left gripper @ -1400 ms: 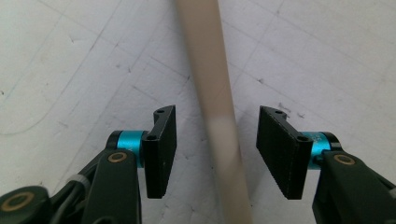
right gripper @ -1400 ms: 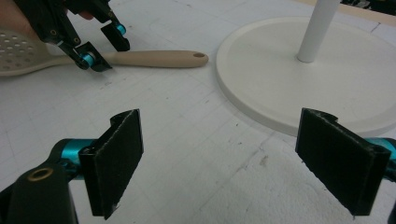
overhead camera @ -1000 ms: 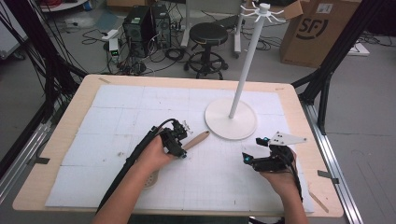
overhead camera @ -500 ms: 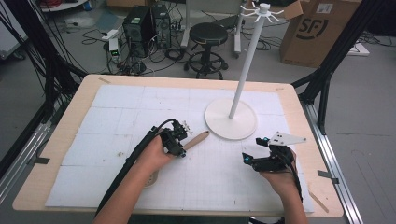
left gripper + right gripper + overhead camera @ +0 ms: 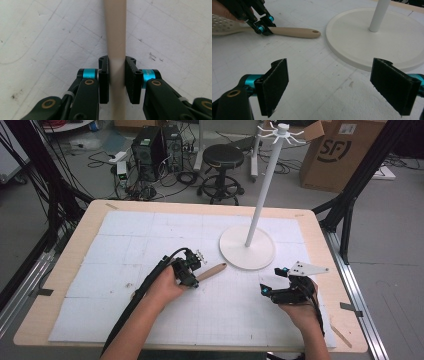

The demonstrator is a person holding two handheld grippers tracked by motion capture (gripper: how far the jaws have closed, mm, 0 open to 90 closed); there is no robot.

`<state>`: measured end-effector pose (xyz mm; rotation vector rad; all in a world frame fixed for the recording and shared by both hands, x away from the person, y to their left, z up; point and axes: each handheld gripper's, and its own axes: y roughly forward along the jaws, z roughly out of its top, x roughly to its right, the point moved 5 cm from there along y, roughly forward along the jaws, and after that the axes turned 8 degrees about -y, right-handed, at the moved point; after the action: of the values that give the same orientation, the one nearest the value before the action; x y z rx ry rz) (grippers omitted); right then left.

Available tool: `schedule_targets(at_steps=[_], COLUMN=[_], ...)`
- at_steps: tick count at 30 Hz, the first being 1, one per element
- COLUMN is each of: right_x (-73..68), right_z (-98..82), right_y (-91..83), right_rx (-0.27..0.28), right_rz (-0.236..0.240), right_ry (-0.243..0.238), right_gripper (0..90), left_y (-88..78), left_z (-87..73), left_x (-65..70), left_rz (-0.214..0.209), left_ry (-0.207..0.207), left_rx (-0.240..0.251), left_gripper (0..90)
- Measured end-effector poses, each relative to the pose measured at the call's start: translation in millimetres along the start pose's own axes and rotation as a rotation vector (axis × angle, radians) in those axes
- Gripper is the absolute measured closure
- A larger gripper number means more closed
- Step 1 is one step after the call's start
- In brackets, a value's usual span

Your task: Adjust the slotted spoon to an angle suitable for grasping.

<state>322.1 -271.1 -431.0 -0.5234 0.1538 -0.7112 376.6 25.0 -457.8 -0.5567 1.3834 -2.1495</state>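
Clamping: left claw (image 5: 117,80) on smooth beige spatula handle (image 5: 115,37) | right claw (image 5: 342,87): spread wide

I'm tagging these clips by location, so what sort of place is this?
Probably a lab or workshop for recording: a wooden table with a gridded mat, computer towers amid floor cables, and a cardboard box.

left gripper (image 5: 192,270): black two-jaw, jaws just closed, clamped, low over table | right gripper (image 5: 272,287): black, jaws wide apart, idle | forearms enter from bottom edge
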Motion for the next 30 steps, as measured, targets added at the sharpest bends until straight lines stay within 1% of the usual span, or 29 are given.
schedule_targets(at_steps=[3, 6, 9, 11, 13, 16, 17, 22, 24, 28, 30], right_x=[0.2, 0.3, 0.2, 0.3, 0.2, -0.4, -0.4, -0.4, -0.5, -1.0, -1.6], right_z=[-0.2, -0.3, -0.4, -0.5, -0.5, -0.4, -0.4, -0.5, -0.7, -0.8, -1.3], right_y=[0.3, 0.1, -0.3, 0.0, 0.7, 1.5, 1.5, 1.1, 1.2, 2.3, 2.8], right_rx=[-0.001, -0.002, -0.002, -0.003, -0.004, -0.007, -0.007, -0.006, -0.008, -0.01, -0.013], right_rz=[-0.001, -0.002, 0.0, 0.0, -0.001, -0.001, -0.002, -0.003, -0.003, -0.002, -0.002], right_ry=[0.001, -0.002, -0.001, 0.001, -0.002, -0.004, -0.006, -0.004, -0.003, -0.005, -0.005], right_gripper=[13.8, 13.8, 13.8, 13.8, 13.8, 13.8, 13.8, 13.8, 13.8, 13.8, 13.8], left_y=[-0.4, -1.4, -4.5, -9.6, -16.2, -28.3, -32.0, -53.1, -61.2, -74.6, -80.5], left_z=[-0.1, -0.5, -1.9, -2.1, -1.8, -1.6, -1.7, -4.0, -5.9, -10.5, -12.5], left_x=[0.5, 0.5, 0.0, -0.5, -1.0, -3.0, -3.1, -5.7, -7.1, -10.5, -12.8], left_rz=[0.009, 0.004, 0.009, 0.006, -0.004, -0.014, -0.023, -0.034, -0.046, -0.072, -0.08], left_ry=[0.006, 0.015, 0.025, 0.022, 0.012, 0.012, 0.007, 0.019, 0.028, 0.023, 0.023], left_rx=[-0.002, -0.005, -0.004, 0.012, 0.038, 0.079, 0.1, 0.169, 0.196, 0.243, 0.258], left_gripper=[75.7, 75.7, 75.8, 75.8, 75.8, 75.9, 75.9, 75.9, 75.9, 75.9, 75.9])
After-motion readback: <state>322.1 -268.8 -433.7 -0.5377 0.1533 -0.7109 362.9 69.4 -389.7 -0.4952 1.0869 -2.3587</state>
